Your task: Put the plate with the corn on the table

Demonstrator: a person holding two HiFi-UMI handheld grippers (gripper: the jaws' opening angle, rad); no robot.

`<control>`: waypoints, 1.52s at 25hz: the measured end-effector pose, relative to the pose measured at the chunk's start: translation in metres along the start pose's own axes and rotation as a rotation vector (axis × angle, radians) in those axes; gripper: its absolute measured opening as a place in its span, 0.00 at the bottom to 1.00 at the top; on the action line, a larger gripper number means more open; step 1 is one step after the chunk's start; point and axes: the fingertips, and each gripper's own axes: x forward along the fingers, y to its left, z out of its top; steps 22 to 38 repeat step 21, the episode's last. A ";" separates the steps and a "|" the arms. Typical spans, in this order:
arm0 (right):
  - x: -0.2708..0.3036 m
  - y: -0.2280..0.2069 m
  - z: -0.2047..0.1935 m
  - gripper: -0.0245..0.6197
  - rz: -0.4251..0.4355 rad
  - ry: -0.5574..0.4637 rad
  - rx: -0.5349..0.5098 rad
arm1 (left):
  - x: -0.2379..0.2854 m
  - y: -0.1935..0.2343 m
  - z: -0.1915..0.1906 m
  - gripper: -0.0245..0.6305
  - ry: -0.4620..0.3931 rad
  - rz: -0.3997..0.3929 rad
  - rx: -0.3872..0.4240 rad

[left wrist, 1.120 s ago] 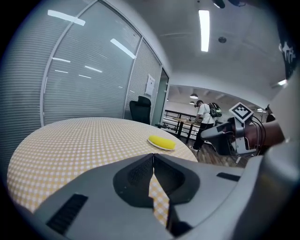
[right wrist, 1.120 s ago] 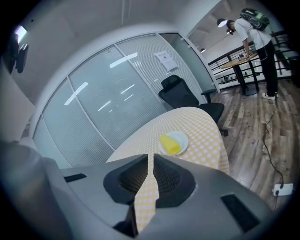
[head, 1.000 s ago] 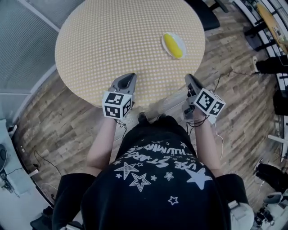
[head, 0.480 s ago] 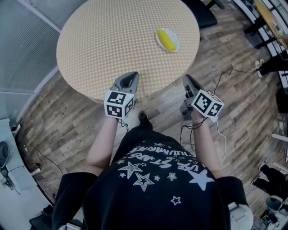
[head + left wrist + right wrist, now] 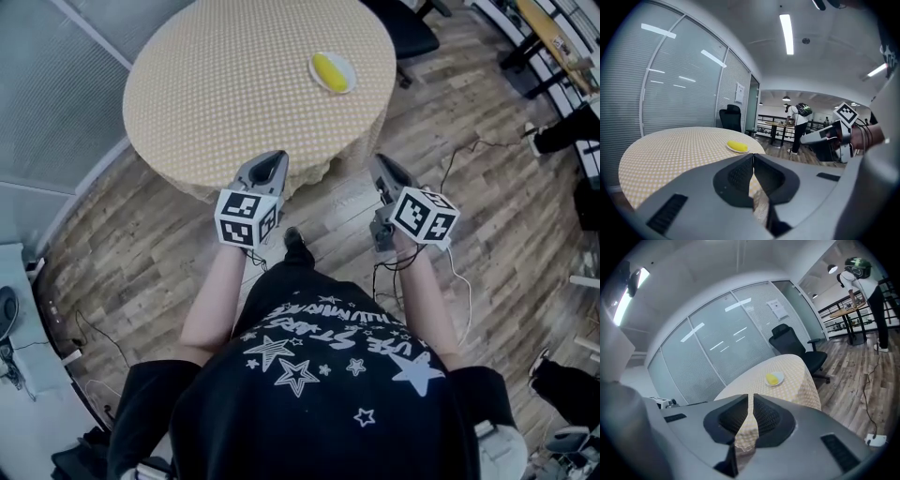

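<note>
Head view: left tongs (image 5: 270,159) and right tongs (image 5: 382,163) closed, empty

A small white plate (image 5: 333,72) is seen flat on the round table (image 5: 225,84) with the dotted yellow cloth, near its far right edge, with yellow corn (image 5: 329,69) laid on it.

Cloth-covered table (image 5: 234,84), matt wood-plank floor (image 5: 141,253)

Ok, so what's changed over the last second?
The person has backed away: the table with the plate and corn now lies farther from both grippers, and the right gripper is over bare floor. Unchanged: plate on table, left gripper and right both shut, empty.
</note>
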 end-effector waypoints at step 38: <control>-0.091 0.045 -0.056 0.11 0.076 0.012 -0.043 | -0.105 -0.071 -0.019 0.05 -0.026 0.059 0.033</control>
